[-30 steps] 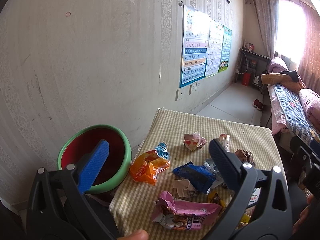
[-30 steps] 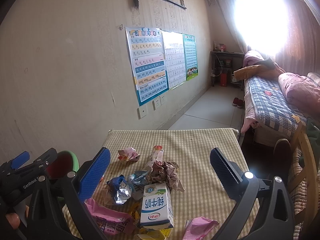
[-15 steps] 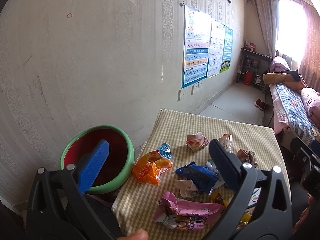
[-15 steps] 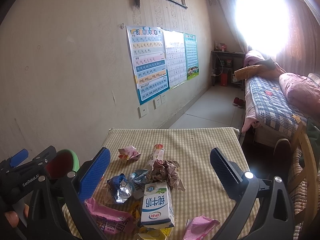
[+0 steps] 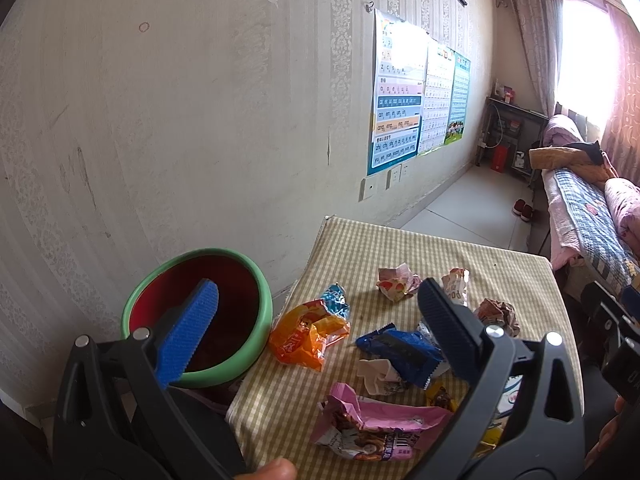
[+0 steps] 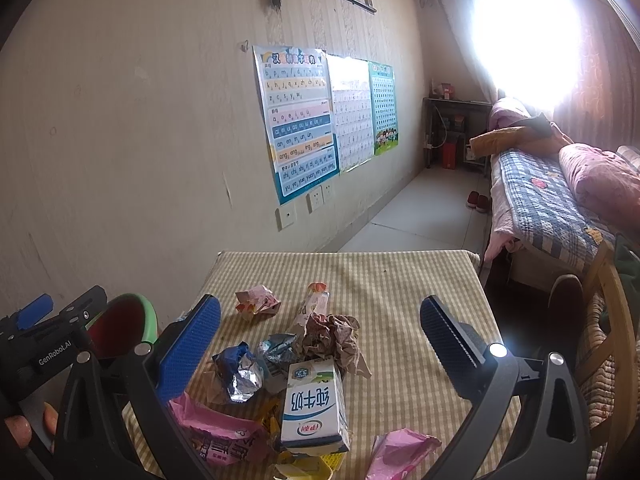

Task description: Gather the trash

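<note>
Trash lies on a checked table (image 5: 408,248): an orange wrapper (image 5: 308,336), a blue wrapper (image 5: 400,350), a pink packet (image 5: 380,426) and crumpled papers (image 5: 396,282). A red bin with a green rim (image 5: 224,280) stands left of the table. My left gripper (image 5: 320,328) is open and empty, above the table's near left edge. In the right wrist view my right gripper (image 6: 320,344) is open and empty above a white milk carton (image 6: 314,408), a foil wrapper (image 6: 240,372) and brown crumpled paper (image 6: 332,338). The bin also shows there (image 6: 150,320).
A wall with posters (image 6: 300,120) runs along the table's left side. A bed (image 6: 552,208) stands to the right and a wooden chair (image 6: 612,320) beside the table. Floor (image 6: 424,216) lies beyond the far edge.
Both grippers have drifted slightly, so the table and bin sit a little lower and to the right in the left view. Both stay open and empty.
</note>
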### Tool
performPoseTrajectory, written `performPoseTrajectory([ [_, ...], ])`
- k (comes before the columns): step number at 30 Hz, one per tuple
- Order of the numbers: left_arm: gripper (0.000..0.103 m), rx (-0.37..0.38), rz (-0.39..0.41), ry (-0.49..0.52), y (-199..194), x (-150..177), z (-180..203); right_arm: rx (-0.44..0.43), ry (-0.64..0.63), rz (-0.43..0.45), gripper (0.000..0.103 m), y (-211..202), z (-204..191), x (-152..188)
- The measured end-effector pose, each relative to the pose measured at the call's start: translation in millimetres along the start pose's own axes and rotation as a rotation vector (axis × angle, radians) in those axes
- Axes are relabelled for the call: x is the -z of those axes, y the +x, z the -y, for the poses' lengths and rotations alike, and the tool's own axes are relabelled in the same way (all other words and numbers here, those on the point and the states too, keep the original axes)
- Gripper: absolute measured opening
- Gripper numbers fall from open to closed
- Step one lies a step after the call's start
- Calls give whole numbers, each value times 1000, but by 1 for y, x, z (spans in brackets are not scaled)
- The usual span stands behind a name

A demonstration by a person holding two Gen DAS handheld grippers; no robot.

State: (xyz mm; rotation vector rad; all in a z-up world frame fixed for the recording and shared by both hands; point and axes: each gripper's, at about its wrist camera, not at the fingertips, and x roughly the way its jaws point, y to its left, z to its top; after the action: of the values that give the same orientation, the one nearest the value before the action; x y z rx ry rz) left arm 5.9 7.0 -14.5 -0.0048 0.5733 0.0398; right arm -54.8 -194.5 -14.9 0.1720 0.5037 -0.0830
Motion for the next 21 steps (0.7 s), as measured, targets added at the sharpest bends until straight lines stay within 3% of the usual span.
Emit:
performPoseTrajectory([
  [13, 98, -104, 45, 14, 6, -2, -23, 5, -14, -35, 96, 11, 0, 4],
  [21, 98, -51, 28, -12, 7, -2, -22, 7, -23, -60, 96, 16, -3, 7],
])
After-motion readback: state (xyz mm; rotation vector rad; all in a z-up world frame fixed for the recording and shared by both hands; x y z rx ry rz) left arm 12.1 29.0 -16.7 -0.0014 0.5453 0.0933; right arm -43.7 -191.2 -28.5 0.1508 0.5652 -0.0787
